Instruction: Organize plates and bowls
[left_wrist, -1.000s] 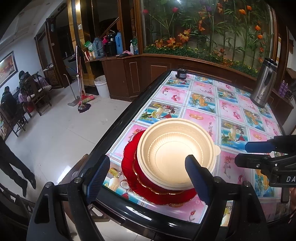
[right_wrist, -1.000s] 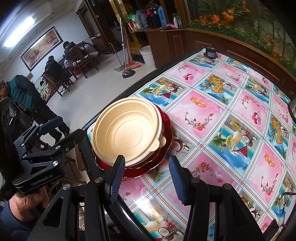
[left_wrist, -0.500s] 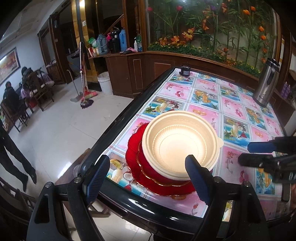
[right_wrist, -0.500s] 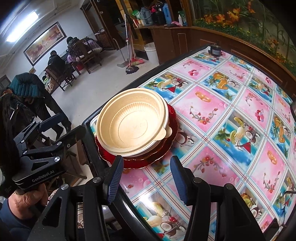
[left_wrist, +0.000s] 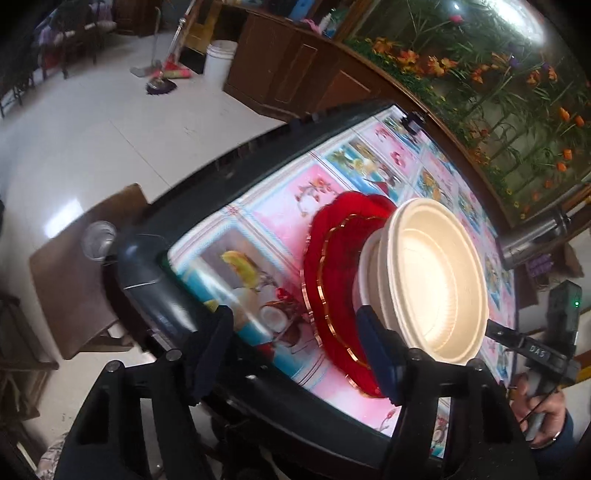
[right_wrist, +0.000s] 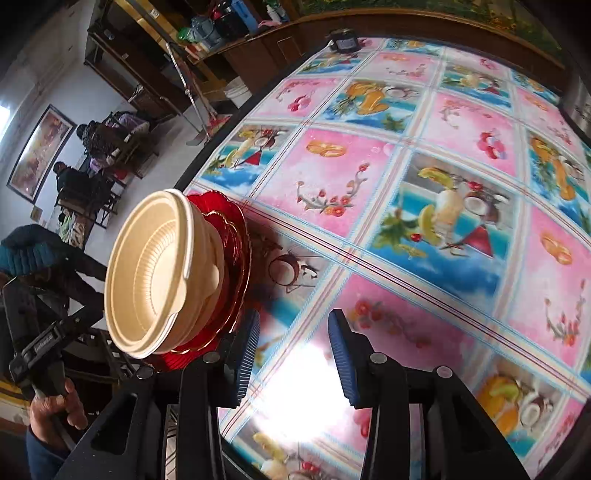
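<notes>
A stack of cream bowls (left_wrist: 436, 280) sits on stacked red plates with gold rims (left_wrist: 332, 273) near the table's corner. My left gripper (left_wrist: 295, 350) is low at the near side of the stack, jaws closing. Its right pad (left_wrist: 376, 350) lies by the bowls' base, and the plates' near rim shows between the fingers without a clear press. In the right wrist view the bowls (right_wrist: 155, 273) and plates (right_wrist: 236, 251) lie just left of my right gripper (right_wrist: 295, 356). Its jaws are closing over bare tablecloth. Each view shows the other gripper (left_wrist: 535, 350) (right_wrist: 40, 343) in a hand.
The fruit-print tablecloth (right_wrist: 424, 184) runs to a black table edge (left_wrist: 155, 295). A steel flask (left_wrist: 535, 236) and a small dark jar (right_wrist: 345, 40) stand far off. A wooden chair (left_wrist: 81, 277) with a glass (left_wrist: 98, 240) is beside the corner. People sit at the back (right_wrist: 81, 181).
Both grippers have dropped toward the stack and rolled, so the table looks tilted. Both pairs of jaws stand narrower than before. The stack has not moved.
</notes>
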